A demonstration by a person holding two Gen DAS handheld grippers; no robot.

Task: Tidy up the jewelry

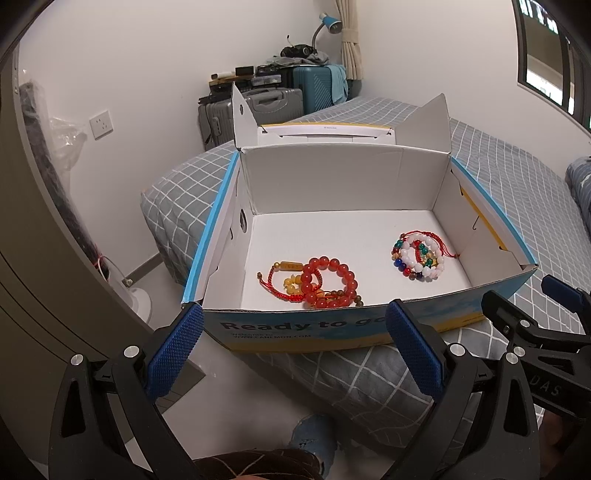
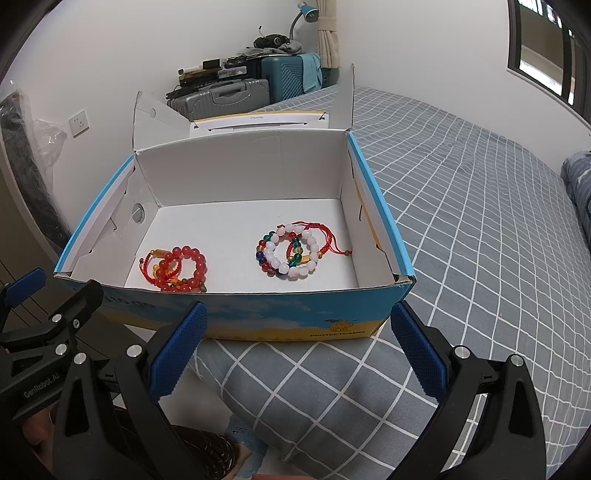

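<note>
My left tongs [image 1: 293, 347] and right tongs [image 2: 297, 350] gape apart near the box [image 2: 258, 317], printed "Ready to go" and "PROTECTCAMEL".

Grey checked bedspread [image 2: 461, 192] across the bed; grey suitcase [image 1: 258, 105] and teal suitcase [image 1: 314, 86] stacked against the white wall, blue desk lamp [image 1: 328, 22] above, wall socket [image 1: 101, 123] nearby.

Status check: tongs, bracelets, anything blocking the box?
Left tongs open, empty. Right tongs open, empty. Red bracelet pile and white-multicolour pile lie apart inside the open box on the bed. Nothing in the way.
</note>
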